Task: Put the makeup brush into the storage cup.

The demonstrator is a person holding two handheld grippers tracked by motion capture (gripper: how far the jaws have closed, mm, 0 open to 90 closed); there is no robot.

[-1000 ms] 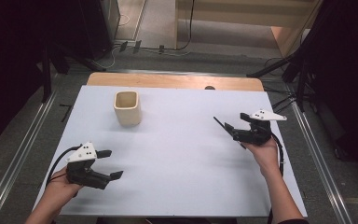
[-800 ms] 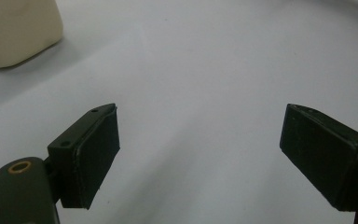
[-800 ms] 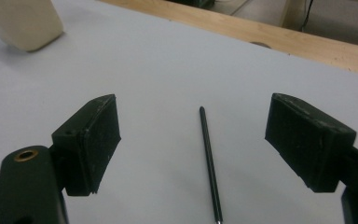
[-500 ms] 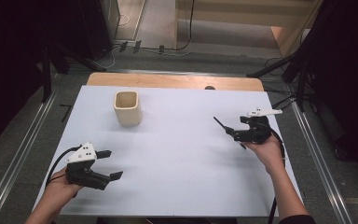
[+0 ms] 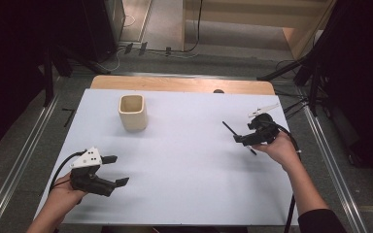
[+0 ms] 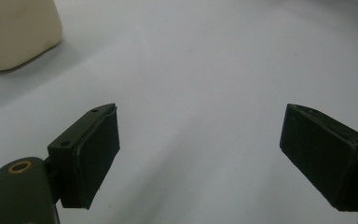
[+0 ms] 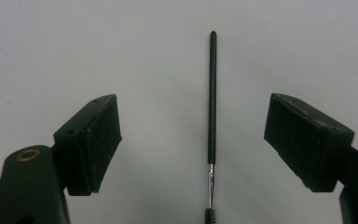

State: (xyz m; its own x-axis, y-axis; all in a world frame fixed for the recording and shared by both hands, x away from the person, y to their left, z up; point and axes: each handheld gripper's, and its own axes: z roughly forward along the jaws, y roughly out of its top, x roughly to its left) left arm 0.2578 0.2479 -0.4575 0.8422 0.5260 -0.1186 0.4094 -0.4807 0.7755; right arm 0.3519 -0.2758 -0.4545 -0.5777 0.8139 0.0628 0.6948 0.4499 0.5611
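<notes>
A thin black brush (image 5: 228, 127) lies flat on the white table (image 5: 189, 174) at the right. My right gripper (image 5: 240, 139) hovers low over the brush and hides its middle. In the right gripper view the brush (image 7: 211, 102) runs straight away between the jaws, bristle end nearest, and the right gripper (image 7: 193, 126) is open without touching it. A cream square cup (image 5: 133, 112) stands upright at the far left. My left gripper (image 5: 116, 170) is open and holds nothing near the front left edge. The left gripper view shows the left gripper (image 6: 198, 140) over bare table, with the cup (image 6: 14, 32) at top left.
A wooden strip (image 5: 184, 84) runs along the table's far edge. Metal rails (image 5: 22, 160) flank both sides on the floor. Dark stands and cables (image 5: 315, 82) sit beyond the far right corner.
My right gripper has shifted slightly left over the brush and tipped its top plate away. The left gripper, the cup and the brush have not moved.
</notes>
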